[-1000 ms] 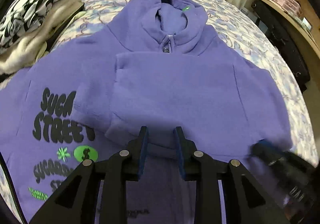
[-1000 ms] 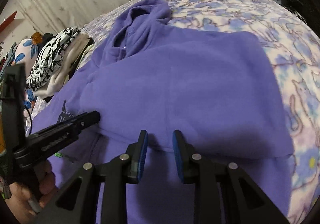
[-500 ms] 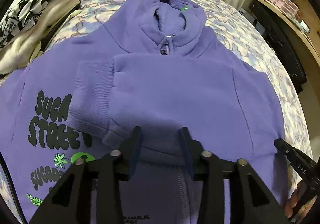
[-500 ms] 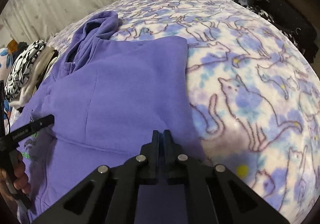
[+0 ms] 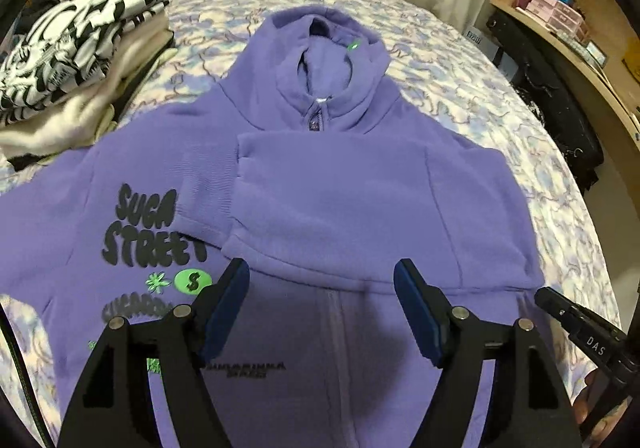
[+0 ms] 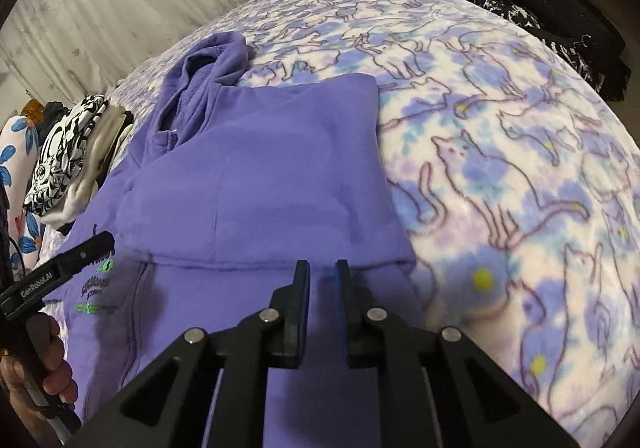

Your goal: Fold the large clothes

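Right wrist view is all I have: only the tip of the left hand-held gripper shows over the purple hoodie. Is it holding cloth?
Observer: No. The left hand-held gripper is wide open above the purple hoodie, with nothing between its fingers.
Operator: Where does the folded sleeve end?
Observer: Its ribbed cuff lies across the chest, beside the SUGA STREET print.
Operator: Is it zipped?
Observer: The zipper pull sits up at the collar.
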Demonstrator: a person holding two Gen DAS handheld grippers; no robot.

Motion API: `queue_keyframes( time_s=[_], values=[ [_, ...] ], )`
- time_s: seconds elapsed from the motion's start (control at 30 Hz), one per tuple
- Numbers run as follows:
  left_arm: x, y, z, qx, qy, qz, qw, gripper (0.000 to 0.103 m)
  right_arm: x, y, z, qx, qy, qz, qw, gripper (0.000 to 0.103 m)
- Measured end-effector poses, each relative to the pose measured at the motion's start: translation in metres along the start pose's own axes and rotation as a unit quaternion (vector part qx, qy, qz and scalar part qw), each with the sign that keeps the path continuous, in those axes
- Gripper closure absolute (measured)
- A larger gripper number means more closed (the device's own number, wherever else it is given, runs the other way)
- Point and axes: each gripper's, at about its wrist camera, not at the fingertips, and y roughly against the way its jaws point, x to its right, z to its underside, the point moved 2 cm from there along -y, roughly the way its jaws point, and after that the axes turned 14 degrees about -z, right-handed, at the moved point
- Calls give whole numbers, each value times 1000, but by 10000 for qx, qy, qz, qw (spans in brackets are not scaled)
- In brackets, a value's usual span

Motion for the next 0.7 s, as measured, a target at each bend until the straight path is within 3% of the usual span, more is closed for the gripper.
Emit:
queue_keyframes(
  time_s=[0.07, 0.13, 0.5, 0.7],
  values=[
    [1, 10, 4, 63, -52, -6, 10000, 27, -5, 7, 5, 22, -33, -59, 10000, 91],
    [3, 22, 8, 123, -125, -29, 9998, 19, -9, 13, 10, 35, -49, -106, 9999, 91],
    [7, 90, 49, 379, -330, 192, 9986, 2, -45, 57, 43, 166, 151, -367, 9991, 91],
    [-5, 127, 72, 600, -328, 270, 9973, 1, -76, 83, 59, 306, 396, -458, 9977, 91]
  ],
)
